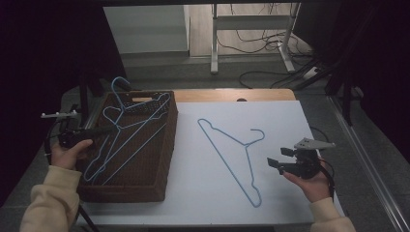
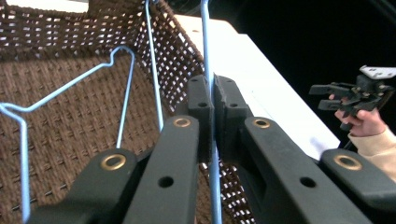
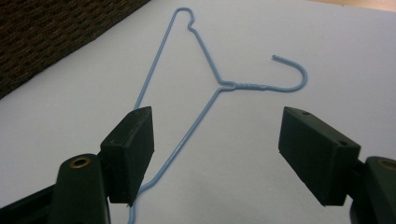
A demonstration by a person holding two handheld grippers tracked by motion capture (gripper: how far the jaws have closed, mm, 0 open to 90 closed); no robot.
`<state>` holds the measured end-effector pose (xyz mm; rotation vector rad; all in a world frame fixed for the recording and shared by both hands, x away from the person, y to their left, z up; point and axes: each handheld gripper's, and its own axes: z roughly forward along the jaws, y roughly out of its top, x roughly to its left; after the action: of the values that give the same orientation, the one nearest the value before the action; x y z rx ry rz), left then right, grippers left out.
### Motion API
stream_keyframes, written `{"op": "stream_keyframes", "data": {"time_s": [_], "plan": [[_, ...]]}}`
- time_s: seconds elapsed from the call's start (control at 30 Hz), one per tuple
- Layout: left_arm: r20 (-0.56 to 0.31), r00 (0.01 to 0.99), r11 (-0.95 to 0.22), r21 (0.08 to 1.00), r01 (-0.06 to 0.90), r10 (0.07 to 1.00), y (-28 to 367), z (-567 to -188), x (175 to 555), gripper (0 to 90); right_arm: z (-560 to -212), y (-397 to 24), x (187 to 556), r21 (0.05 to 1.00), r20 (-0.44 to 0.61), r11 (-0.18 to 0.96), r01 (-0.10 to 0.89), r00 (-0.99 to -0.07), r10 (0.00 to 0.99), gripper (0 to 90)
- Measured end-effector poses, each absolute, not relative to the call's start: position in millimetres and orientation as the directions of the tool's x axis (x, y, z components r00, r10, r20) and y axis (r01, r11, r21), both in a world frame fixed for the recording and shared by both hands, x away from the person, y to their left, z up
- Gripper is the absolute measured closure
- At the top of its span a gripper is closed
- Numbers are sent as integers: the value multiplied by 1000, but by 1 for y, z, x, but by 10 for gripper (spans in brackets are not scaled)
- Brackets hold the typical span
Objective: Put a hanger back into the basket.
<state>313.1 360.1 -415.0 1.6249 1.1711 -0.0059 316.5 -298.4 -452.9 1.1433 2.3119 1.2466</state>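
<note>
On the white desk (image 1: 290,121), a blue wire hanger (image 1: 227,145) lies flat at the centre, its hook toward 2 o'clock. The right tongs (image 1: 280,164) hover at 4 o'clock, jaws wide apart and empty, just beside the hanger's sloped arm. At 9 o'clock stands a brown wicker basket (image 1: 159,159) holding more blue hangers; the left tongs (image 2: 213,100) are clamped on the wire of one basket hanger (image 2: 205,42). The wire looks light, thin, springy and probably slick, likely to pivot in a pinch. The twisted neck below the hook seems the steadiest hold.
</note>
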Motion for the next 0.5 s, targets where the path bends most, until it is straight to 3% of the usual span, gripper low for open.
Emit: {"op": "stream_keyframes", "data": {"time_s": [0.5], "plan": [[-541,490,18,684,729,683,354,-440,325,861,-453,-299,316,798,119,317,513,-649,751,266]]}}
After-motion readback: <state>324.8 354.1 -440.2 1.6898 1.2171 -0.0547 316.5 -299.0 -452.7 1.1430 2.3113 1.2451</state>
